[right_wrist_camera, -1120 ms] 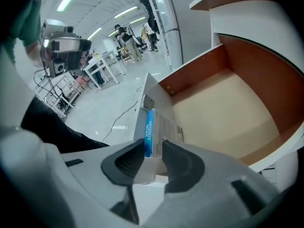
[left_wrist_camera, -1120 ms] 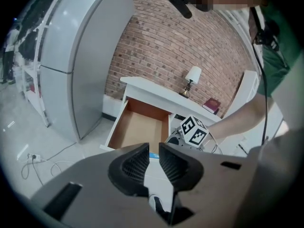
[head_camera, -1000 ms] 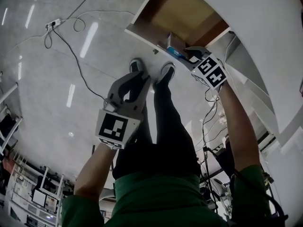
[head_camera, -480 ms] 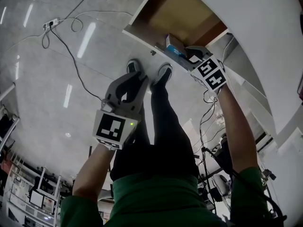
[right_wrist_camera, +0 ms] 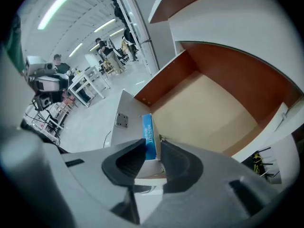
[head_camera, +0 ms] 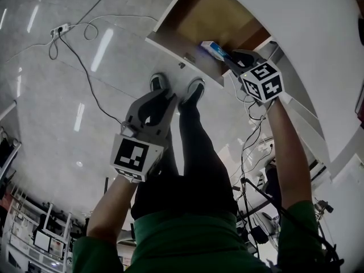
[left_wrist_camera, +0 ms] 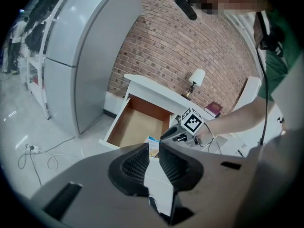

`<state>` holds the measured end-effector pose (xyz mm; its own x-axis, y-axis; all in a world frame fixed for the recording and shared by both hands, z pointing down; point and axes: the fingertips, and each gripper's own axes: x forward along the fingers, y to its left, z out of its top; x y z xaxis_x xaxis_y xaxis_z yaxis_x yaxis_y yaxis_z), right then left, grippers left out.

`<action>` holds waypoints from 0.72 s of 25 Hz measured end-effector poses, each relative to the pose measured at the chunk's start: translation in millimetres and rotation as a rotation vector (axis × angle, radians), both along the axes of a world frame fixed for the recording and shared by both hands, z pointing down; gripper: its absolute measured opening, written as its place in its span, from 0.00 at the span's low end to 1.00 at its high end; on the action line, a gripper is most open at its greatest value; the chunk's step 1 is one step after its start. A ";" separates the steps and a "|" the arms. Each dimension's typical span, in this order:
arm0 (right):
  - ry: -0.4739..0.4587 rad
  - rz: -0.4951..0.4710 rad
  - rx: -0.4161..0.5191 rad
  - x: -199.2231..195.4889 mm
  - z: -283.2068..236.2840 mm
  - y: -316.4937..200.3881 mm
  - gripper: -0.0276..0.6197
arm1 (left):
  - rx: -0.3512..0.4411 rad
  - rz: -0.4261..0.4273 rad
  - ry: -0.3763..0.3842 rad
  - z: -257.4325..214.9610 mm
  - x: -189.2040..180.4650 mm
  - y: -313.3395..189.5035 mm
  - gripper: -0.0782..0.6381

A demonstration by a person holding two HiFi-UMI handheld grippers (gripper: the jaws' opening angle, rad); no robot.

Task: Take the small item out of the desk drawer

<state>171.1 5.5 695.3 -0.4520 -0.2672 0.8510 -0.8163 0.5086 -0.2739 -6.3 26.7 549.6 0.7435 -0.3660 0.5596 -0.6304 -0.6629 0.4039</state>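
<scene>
The desk drawer (head_camera: 213,16) stands pulled out, its brown bottom bare (right_wrist_camera: 213,108). A small blue and white box (head_camera: 213,49) sits at the drawer's front right corner, above the front panel. My right gripper (head_camera: 227,56) reaches it from the right, and its jaws are closing. In the right gripper view the box (right_wrist_camera: 149,137) stands between the two pads, which touch it on both sides (right_wrist_camera: 153,148). My left gripper (head_camera: 169,95) hangs over the floor short of the drawer, with a narrow gap and nothing in it (left_wrist_camera: 154,148). The left gripper view shows the drawer (left_wrist_camera: 135,127) and the box (left_wrist_camera: 153,145) ahead.
The white desk top (head_camera: 307,27) runs along the right. A power strip (head_camera: 62,30) with cables lies on the floor at the far left. The person's shoes (head_camera: 199,87) stand just before the drawer front. A grey fridge (left_wrist_camera: 80,56) and a lamp (left_wrist_camera: 196,77) flank the desk.
The right gripper has moved up and to the right with the box, which now sits higher over the drawer's front edge. The left gripper has hardly moved.
</scene>
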 end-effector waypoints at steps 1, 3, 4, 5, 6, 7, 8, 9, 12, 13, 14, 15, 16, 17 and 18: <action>-0.012 0.007 -0.005 -0.4 0.5 -0.3 0.21 | -0.005 -0.003 0.001 1.5 -0.9 0.9 0.19; -0.006 0.010 0.007 -0.4 0.5 -3.6 0.23 | -0.030 -0.007 -0.003 3.7 -2.2 2.2 0.19; 0.013 0.012 0.027 1.6 -0.3 -7.1 0.23 | -0.035 -0.010 -0.004 5.1 -3.0 2.3 0.19; 0.041 0.015 0.052 5.1 -1.1 -11.3 0.22 | -0.043 -0.012 -0.006 6.3 -3.6 2.6 0.19; 0.068 0.020 0.075 9.1 -1.7 -15.1 0.19 | -0.053 -0.012 -0.008 7.1 -4.0 3.1 0.19; 0.085 0.026 0.088 12.1 -1.6 -17.8 0.19 | -0.055 -0.014 -0.007 8.3 -4.5 3.2 0.19; 0.090 0.032 0.091 13.5 -0.8 -19.1 0.19 | -0.049 -0.018 -0.003 9.7 -5.1 2.8 0.19; 0.089 0.033 0.087 13.5 0.6 -19.0 0.19 | -0.051 -0.019 -0.002 10.5 -5.5 2.9 0.19; 0.104 0.005 0.078 10.8 5.7 -15.8 0.21 | -0.062 -0.021 -0.004 12.0 -6.9 3.3 0.19; 0.119 -0.009 0.082 10.2 6.8 -15.7 0.21 | -0.053 -0.025 -0.001 12.6 -7.9 2.5 0.19; 0.137 -0.024 0.088 9.8 7.6 -16.8 0.21 | -0.041 -0.030 0.003 13.0 -9.1 1.2 0.19; 0.157 -0.037 0.095 9.7 8.4 -19.1 0.21 | -0.033 -0.033 0.005 13.2 -10.0 -0.1 0.19; 0.178 -0.046 0.102 10.1 9.1 -22.6 0.21 | -0.038 -0.035 0.004 12.8 -10.4 -0.8 0.19; 0.199 -0.051 0.107 11.2 10.1 -26.8 0.22 | -0.049 -0.036 0.002 12.1 -10.6 -1.2 0.19; 0.221 -0.053 0.109 12.9 11.6 -31.3 0.22 | -0.061 -0.037 0.000 11.4 -10.9 -1.5 0.19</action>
<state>184.0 -25.7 706.9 -0.2742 -0.3439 0.8981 -0.8218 0.5688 -0.0331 -17.2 25.2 560.9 0.7302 -0.3586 0.5816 -0.6540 -0.6134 0.4428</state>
